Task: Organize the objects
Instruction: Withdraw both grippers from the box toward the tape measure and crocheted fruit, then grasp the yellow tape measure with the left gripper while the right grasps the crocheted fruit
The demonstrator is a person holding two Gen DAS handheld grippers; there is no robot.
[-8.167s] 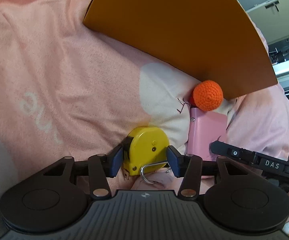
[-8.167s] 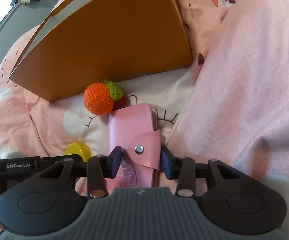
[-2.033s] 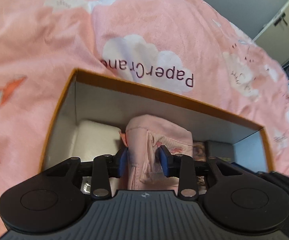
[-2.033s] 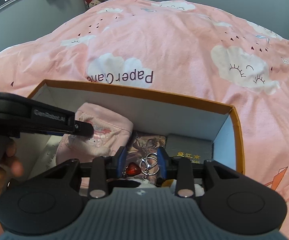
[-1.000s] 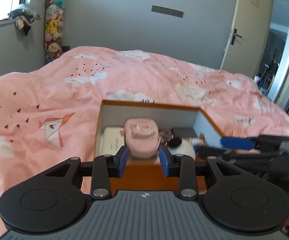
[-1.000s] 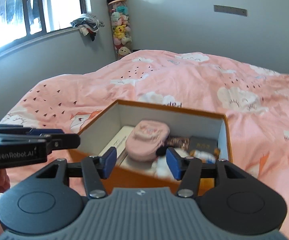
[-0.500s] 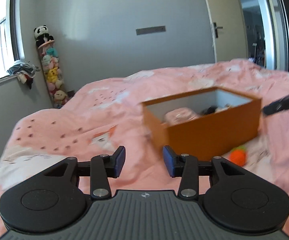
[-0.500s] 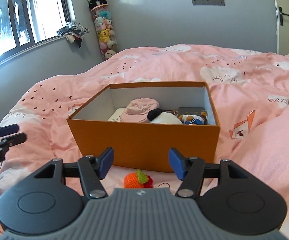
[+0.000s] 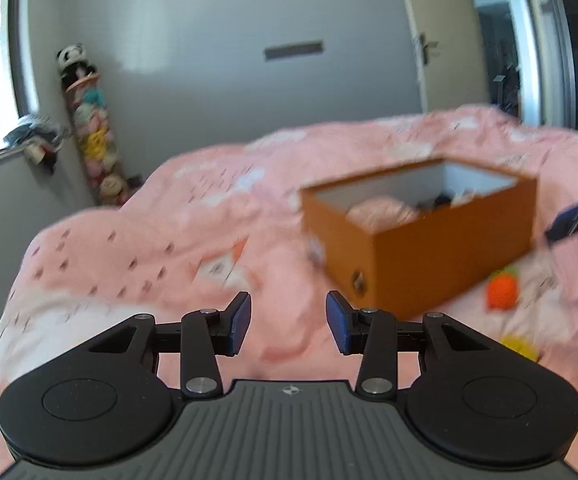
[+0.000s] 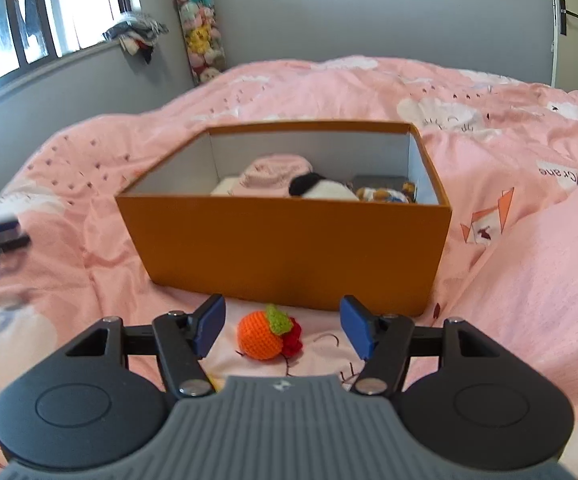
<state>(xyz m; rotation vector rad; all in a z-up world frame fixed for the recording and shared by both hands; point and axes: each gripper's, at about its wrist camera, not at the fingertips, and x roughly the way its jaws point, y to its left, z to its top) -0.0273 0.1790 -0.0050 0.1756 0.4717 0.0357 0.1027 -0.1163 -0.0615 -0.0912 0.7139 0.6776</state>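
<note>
Both grippers have pulled back out of the orange box (image 10: 289,248), which a couple of seconds ago filled the views from close above and now sits whole on the bed (image 10: 509,272), seen from its long side in the right wrist view. Its long axis runs left to right across that view, open top up, near wall facing the camera. Inside lie a pink pouch (image 10: 275,172), released there by the left gripper, a black-and-white plush (image 10: 321,189) just beside it, a dark flat case (image 10: 377,181) and a small colourful toy (image 10: 385,195) toward the right end.

In the left wrist view the box (image 9: 449,256) stands to the right, one corner turned toward the camera; the picture is blurred.

On the bed in front of the box's near wall, close to it but apart, lies a crocheted orange (image 10: 263,338) with a green leaf and red bits on its right side, the leaf end pointing right. It shows between the jaws of the right gripper (image 10: 281,330), which stand wide apart and grip nothing.

The left gripper (image 9: 288,327) has its jaws parted and empty over bare bedding. A yellow object (image 9: 519,345) lies at that view's right edge, too blurred to name.
</note>
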